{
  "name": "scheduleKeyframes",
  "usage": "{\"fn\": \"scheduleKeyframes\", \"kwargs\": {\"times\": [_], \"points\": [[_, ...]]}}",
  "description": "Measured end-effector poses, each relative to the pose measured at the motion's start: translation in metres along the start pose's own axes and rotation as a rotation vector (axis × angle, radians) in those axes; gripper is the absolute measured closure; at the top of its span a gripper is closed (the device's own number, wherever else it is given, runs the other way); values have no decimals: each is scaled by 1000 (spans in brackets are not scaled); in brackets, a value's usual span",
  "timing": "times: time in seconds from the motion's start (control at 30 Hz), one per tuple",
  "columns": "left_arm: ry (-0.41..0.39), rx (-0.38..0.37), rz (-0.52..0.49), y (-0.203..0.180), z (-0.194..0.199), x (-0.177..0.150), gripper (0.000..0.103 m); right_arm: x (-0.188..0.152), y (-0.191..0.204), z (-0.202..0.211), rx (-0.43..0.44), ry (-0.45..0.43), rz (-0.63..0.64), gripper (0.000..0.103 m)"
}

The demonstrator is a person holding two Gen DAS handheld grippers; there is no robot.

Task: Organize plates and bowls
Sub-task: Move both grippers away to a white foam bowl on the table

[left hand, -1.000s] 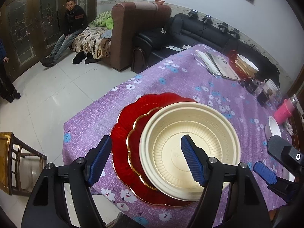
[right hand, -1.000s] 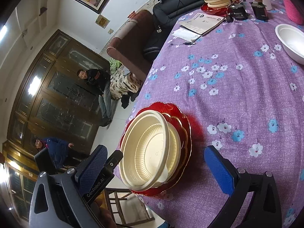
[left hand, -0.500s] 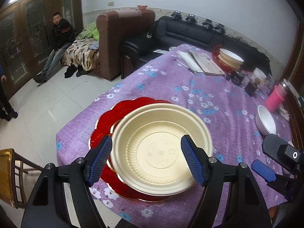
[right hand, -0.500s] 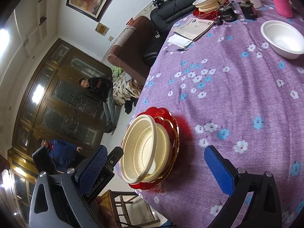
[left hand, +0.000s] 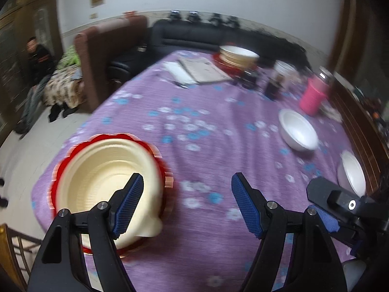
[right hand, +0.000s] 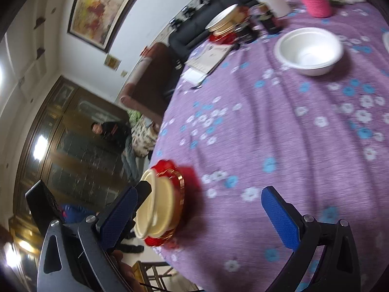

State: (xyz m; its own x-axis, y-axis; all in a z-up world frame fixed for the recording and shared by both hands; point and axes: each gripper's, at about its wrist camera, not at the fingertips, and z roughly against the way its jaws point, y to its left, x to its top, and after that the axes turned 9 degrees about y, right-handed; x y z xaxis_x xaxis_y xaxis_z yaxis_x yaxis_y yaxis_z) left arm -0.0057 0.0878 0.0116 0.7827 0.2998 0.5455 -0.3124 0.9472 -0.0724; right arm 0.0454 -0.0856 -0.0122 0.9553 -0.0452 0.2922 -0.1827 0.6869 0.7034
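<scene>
Cream bowl [left hand: 102, 170] on red plate [left hand: 167, 177], left of open left gripper [left hand: 187, 204]

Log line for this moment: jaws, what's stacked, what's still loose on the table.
left gripper: jaws open, empty | right gripper: jaws open, empty | stacked: cream bowl on red plates | loose: white bowl, second white bowl

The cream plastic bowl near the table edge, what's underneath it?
The cream plastic bowl sits on a red scalloped plate with a gold-trimmed rim, on the purple floral tablecloth. The plate's centre is covered, and whether more plates are stacked there is unclear.
</scene>
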Motion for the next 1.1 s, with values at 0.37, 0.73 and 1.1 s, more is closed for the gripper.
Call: {"fn": "scheduleKeyframes", "kwargs": {"times": [0.37, 0.73, 1.1], "points": [[83, -119, -132, -93, -37, 12, 28, 25, -83, 58, -35, -147, -183, 0], [101, -119, -89, -136, -94, 54, 28, 84, -131, 66, -17, -194, -268, 0], [95, -112, -61, -162, -142, 89, 29, 150, -158, 33, 22, -184, -286, 3]]}}
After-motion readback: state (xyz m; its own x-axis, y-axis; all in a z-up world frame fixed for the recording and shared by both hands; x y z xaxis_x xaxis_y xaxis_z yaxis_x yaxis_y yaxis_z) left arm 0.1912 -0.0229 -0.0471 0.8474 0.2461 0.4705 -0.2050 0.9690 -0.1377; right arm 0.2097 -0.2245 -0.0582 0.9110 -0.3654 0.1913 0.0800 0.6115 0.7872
